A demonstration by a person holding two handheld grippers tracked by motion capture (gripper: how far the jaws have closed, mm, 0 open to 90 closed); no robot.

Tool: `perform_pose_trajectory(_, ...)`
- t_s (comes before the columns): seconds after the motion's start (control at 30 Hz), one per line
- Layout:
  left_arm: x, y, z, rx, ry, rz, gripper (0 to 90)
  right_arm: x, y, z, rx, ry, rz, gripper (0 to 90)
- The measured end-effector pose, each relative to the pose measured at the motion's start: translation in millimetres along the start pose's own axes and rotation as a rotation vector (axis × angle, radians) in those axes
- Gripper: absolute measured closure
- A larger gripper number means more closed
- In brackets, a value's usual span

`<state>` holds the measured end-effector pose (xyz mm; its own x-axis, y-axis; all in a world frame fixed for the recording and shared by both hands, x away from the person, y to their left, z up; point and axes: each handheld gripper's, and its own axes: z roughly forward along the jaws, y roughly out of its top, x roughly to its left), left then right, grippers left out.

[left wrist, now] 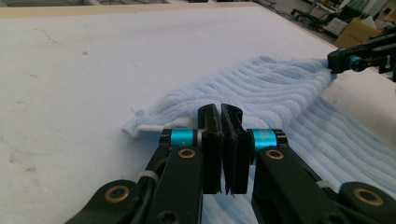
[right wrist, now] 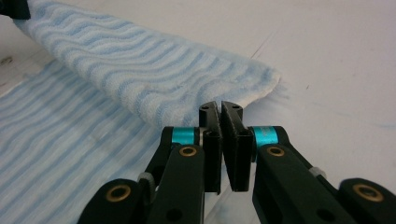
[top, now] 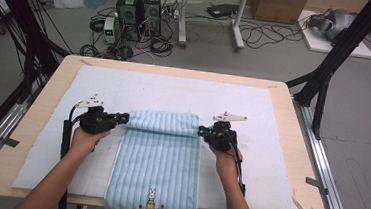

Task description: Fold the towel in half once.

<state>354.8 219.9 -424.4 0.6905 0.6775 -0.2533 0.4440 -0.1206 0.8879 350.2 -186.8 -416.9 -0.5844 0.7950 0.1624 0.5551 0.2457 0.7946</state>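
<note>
A light blue striped towel [top: 159, 152] lies lengthwise on the white mat [top: 174, 91], with a small rabbit [top: 151, 200] stitched near its front end. Its far end is turned back over itself in a puffy fold [left wrist: 261, 88] [right wrist: 140, 79]. My left gripper [top: 125, 117] [left wrist: 220, 112] is at the fold's left corner, jaws shut on the towel's edge. At the right corner my right gripper [top: 200, 131] [right wrist: 220, 108] is likewise shut on the edge. The right gripper [left wrist: 332, 63] also appears far off in the left gripper view, pinching its corner.
The mat covers most of the wooden table [top: 294, 128]. The towel's near end hangs over the front edge. Bare mat lies beyond and to both sides of the towel. Behind the table are computer towers [top: 138, 8], cables and black frame struts [top: 332, 61].
</note>
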Motion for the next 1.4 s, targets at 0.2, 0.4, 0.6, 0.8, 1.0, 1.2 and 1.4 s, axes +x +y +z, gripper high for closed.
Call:
perform_pose_trajectory(0.2,-8.7,-13.9,-9.5,0.004,-0.014,0.004,86.2,12.3,-17.9,-9.3,0.018,0.016,-0.022,86.5)
perform_pose_trajectory(0.4,-10.3,-24.4,-14.3,0.018,-0.025,0.007,86.2,17.6,-31.5,-12.0,0.028,0.036,-0.017,86.5)
perform_pose_trajectory(0.6,-5.4,-34.0,-12.2,0.043,0.091,-0.041,49.8,15.9,-36.0,-12.3,0.004,0.006,0.01,66.0)
perform_pose_trajectory(0.8,4.8,-24.5,-16.3,-0.008,0.135,-0.063,42.1,8.6,-33.4,-19.9,-0.042,-0.034,0.032,53.7)
perform_pose_trajectory(1.0,20.2,-4.4,-0.4,-0.009,0.152,-0.111,42.1,2.0,-34.0,-23.5,-0.053,-0.042,0.058,50.4)
perform_pose_trajectory(1.2,29.7,7.6,32.5,0.085,0.184,-0.13,42.3,-0.9,-34.6,-26.2,-0.058,-0.035,0.069,49.6)
perform_pose_trajectory(1.4,27.0,-0.3,51.0,0.176,0.212,-0.101,43.0,-2.0,-35.4,-26.8,-0.059,-0.03,0.069,49.2)
